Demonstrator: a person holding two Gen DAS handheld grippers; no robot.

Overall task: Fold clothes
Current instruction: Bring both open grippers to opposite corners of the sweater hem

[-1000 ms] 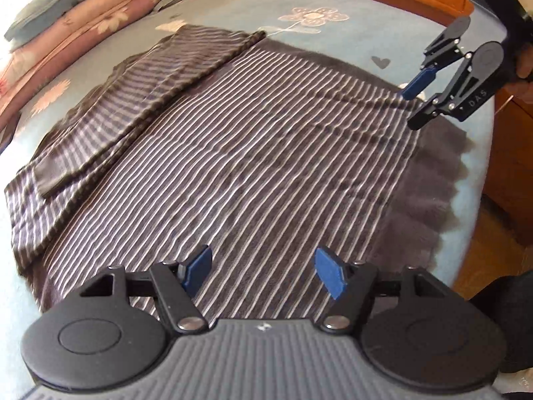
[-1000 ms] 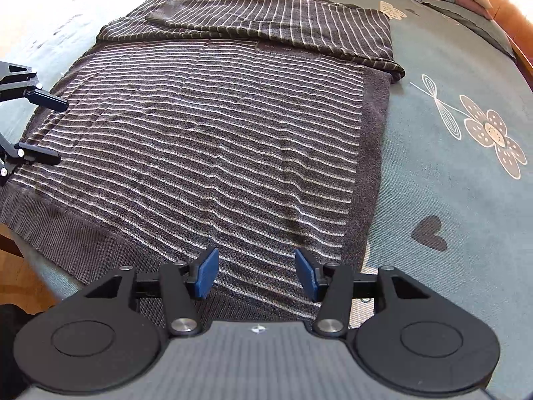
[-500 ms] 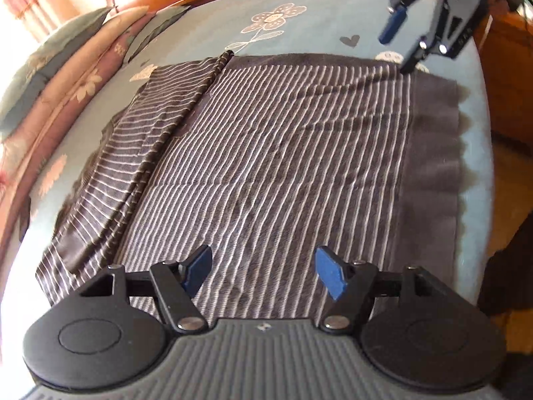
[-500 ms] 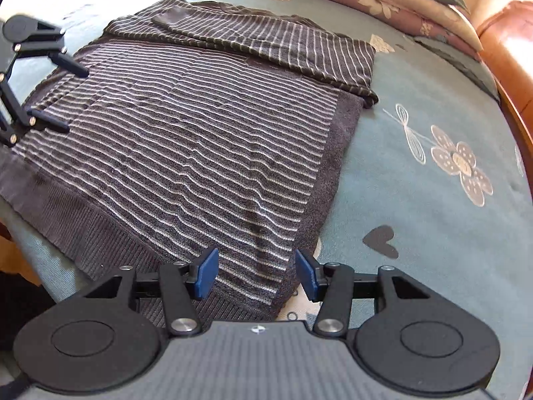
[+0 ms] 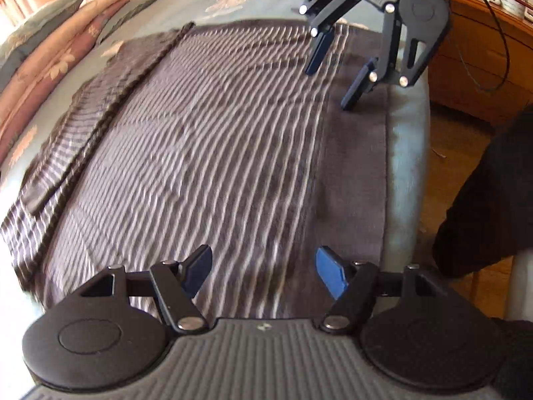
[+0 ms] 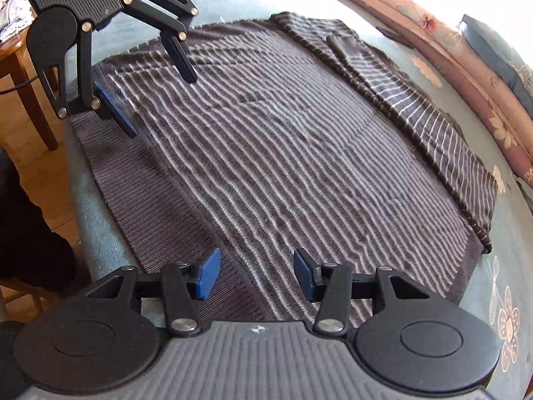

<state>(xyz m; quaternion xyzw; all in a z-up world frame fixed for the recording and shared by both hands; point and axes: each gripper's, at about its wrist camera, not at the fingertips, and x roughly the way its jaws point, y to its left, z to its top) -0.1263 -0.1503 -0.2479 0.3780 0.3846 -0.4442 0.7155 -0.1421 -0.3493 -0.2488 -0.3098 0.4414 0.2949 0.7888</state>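
Daylight floods in from far side, blowing out top corners w/ glare; striped sweater (image 5: 206, 153) smeared by motion blur in left view; fisheye bends edges; gripper shadows soft.

A bedroom: floral bedspread (image 6: 499, 286), pillows (image 5: 43, 56), wooden furniture (image 5: 476, 76).

The striped sweater (image 6: 283, 153) lies flat on the bed (image 6: 499, 233), its broad middle bare and open from above. A folded sleeve (image 6: 416, 100) makes a low ridge along the far edge, with pillows (image 6: 466, 63) behind it. Past the hem, a wooden table (image 6: 23, 73) and, seemingly, a dark-clothed leg (image 5: 483, 200) crowd the bedside.
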